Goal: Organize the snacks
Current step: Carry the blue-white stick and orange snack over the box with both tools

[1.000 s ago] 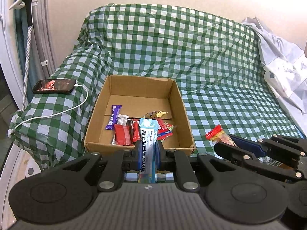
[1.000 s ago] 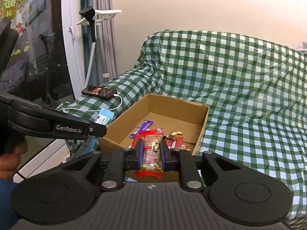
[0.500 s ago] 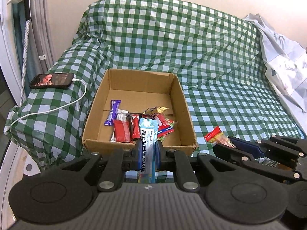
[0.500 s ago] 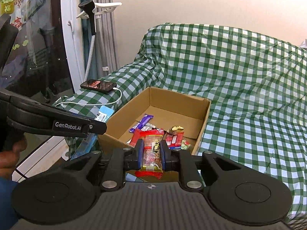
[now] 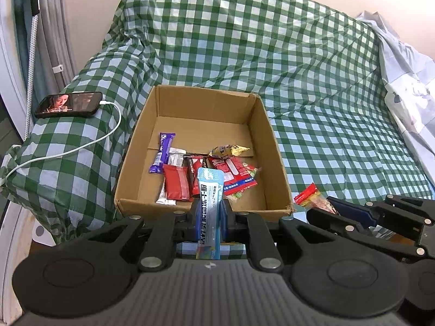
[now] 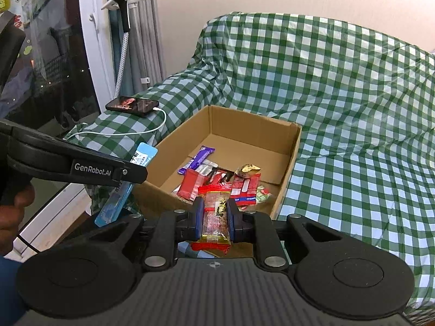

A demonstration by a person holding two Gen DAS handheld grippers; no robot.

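An open cardboard box (image 5: 277, 160) (image 6: 295, 146) sits on a green checked sofa and holds several snacks: a purple bar (image 5: 162, 152), red packets (image 5: 176, 182) and a gold wrapper (image 5: 227, 150). My left gripper (image 5: 210, 212) is shut on a light blue snack packet (image 5: 209, 206), just before the box's near wall. My right gripper (image 6: 214, 213) is shut on a clear red-ended snack packet (image 6: 214, 217), at the box's near right corner. The blue packet (image 6: 127, 187) also shows in the right wrist view. The red-ended packet (image 5: 310, 197) shows in the left wrist view.
A phone (image 5: 69, 104) (image 6: 131, 105) with a white cable (image 5: 68, 150) lies on the sofa arm left of the box. A pale sheet (image 5: 402, 81) lies at the right. A window and a stand (image 6: 122, 21) are at the left.
Both grippers have moved closer to the box with their packets; the box looks larger and lower in both views.
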